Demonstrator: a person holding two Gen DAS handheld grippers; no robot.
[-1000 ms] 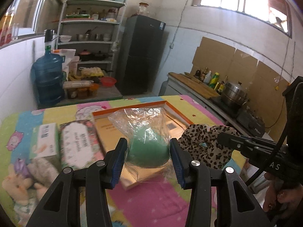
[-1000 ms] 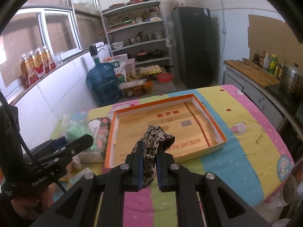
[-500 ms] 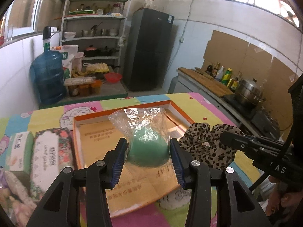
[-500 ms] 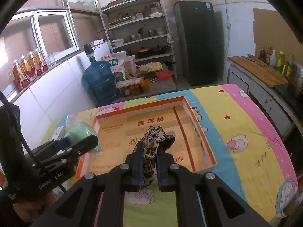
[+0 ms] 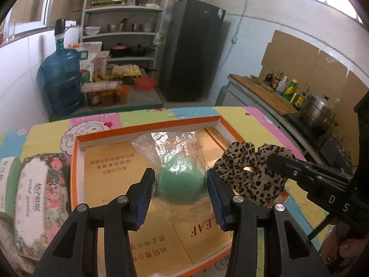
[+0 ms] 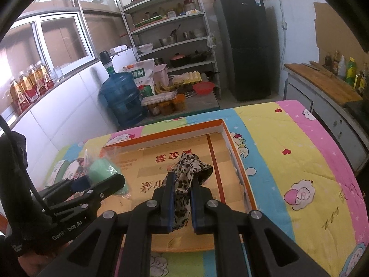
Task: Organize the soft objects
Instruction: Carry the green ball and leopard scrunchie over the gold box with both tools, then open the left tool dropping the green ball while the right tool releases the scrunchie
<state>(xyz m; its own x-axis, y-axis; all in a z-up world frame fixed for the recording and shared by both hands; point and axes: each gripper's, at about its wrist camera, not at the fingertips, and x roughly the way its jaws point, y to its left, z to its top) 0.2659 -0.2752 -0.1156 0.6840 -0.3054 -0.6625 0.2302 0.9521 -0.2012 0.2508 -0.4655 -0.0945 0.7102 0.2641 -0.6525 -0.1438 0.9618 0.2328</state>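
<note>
My left gripper had its fingers clamped on a green soft lump in a clear plastic bag, held over the shallow orange-rimmed cardboard tray. My right gripper was clenched tight on a leopard-print cloth, also above the tray and just beside the bag. Nothing stood between either load and the tray floor. Left of the tray lay a floral tissue pack on the surface with its bright cartoon cover. Beyond stood a blue water jug, metal shelves and a dark fridge.
</note>
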